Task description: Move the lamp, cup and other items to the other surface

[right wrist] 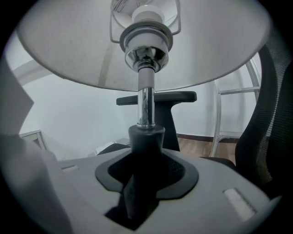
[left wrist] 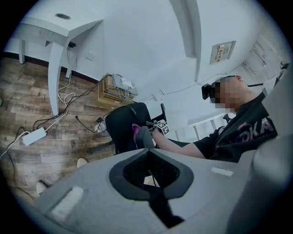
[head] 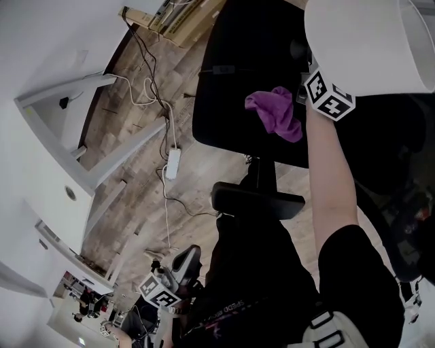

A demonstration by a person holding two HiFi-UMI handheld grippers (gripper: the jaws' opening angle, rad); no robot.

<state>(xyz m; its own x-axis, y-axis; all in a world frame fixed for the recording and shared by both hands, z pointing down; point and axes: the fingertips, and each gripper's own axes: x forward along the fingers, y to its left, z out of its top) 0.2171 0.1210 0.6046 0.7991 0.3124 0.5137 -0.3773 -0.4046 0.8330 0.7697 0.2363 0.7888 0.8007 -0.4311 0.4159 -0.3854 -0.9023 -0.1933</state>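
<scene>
The lamp's white shade point(head: 370, 41) fills the top right of the head view, over a black office chair's seat point(head: 231, 88) where a purple cloth point(head: 275, 112) lies. My right gripper point(head: 328, 95) sits just under the shade at the end of a bare forearm. In the right gripper view the right gripper point(right wrist: 145, 153) is shut on the lamp's dark collar, and the chrome stem point(right wrist: 145, 103) rises to the shade point(right wrist: 68, 50). My left gripper point(head: 182, 268) hangs low beside the person's legs. In its own view the left gripper point(left wrist: 147, 153) is shut with nothing in it.
A white table point(head: 61, 102) stands at the left over a wood floor, with cables and a power strip point(head: 172, 163) beside its legs. The chair's armrest point(head: 258, 200) juts out below the seat. A wooden box point(head: 180, 20) sits by the far wall.
</scene>
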